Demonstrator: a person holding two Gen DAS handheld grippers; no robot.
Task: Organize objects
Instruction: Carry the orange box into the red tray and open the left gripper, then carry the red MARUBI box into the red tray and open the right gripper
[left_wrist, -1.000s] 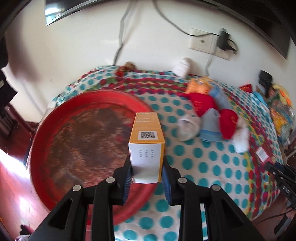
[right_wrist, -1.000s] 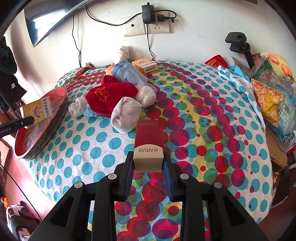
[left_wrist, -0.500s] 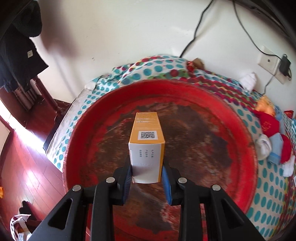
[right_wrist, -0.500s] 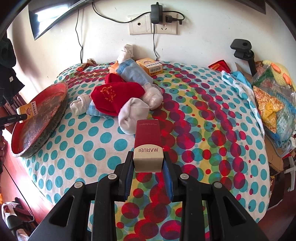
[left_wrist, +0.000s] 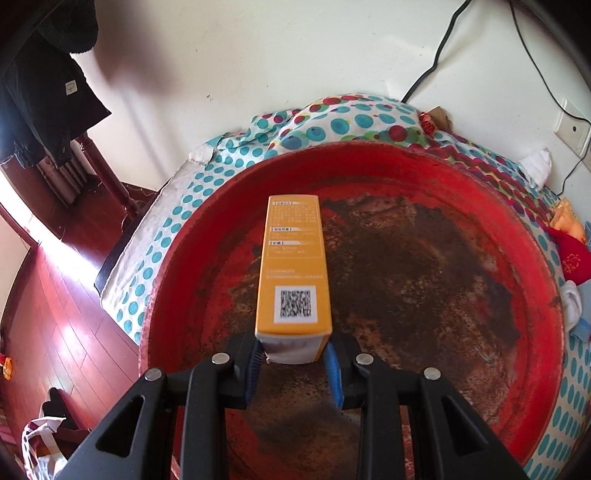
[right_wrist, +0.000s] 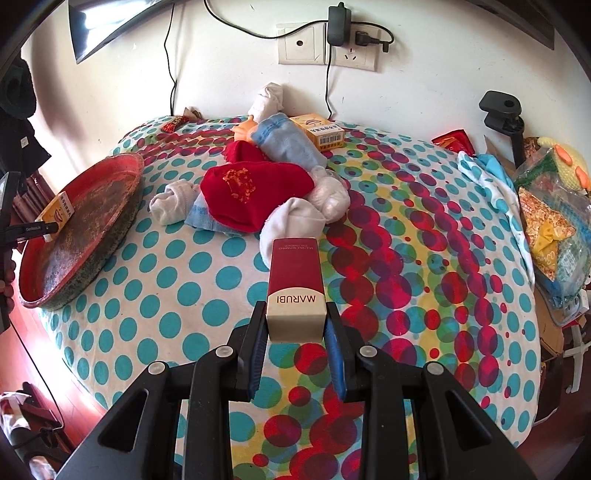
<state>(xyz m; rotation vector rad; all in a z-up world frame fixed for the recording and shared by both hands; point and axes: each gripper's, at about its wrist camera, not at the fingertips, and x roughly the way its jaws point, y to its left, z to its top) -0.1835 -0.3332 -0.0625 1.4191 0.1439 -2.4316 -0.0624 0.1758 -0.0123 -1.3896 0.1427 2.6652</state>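
Note:
My left gripper (left_wrist: 293, 360) is shut on an orange box with a QR code (left_wrist: 293, 266) and holds it low over the inside of the red rusty basin (left_wrist: 436, 280). From the right wrist view the same box (right_wrist: 59, 211) sits over the basin (right_wrist: 85, 225) at the table's left edge. My right gripper (right_wrist: 295, 336) is shut on a dark red MARUBI box (right_wrist: 295, 280) above the polka-dot tablecloth, in front of a pile of socks and red cloth (right_wrist: 255, 195).
A second orange box (right_wrist: 321, 131) lies at the back by the wall sockets (right_wrist: 328, 48). Bags and a yellow toy (right_wrist: 554, 206) crowd the right edge. A black clamp (right_wrist: 504, 110) stands at the back right. Wooden floor (left_wrist: 55, 295) lies left of the table.
My left gripper swung left from the table's middle to over the basin and lowered the orange box into it. My right gripper pulled back slightly with the MARUBI box.

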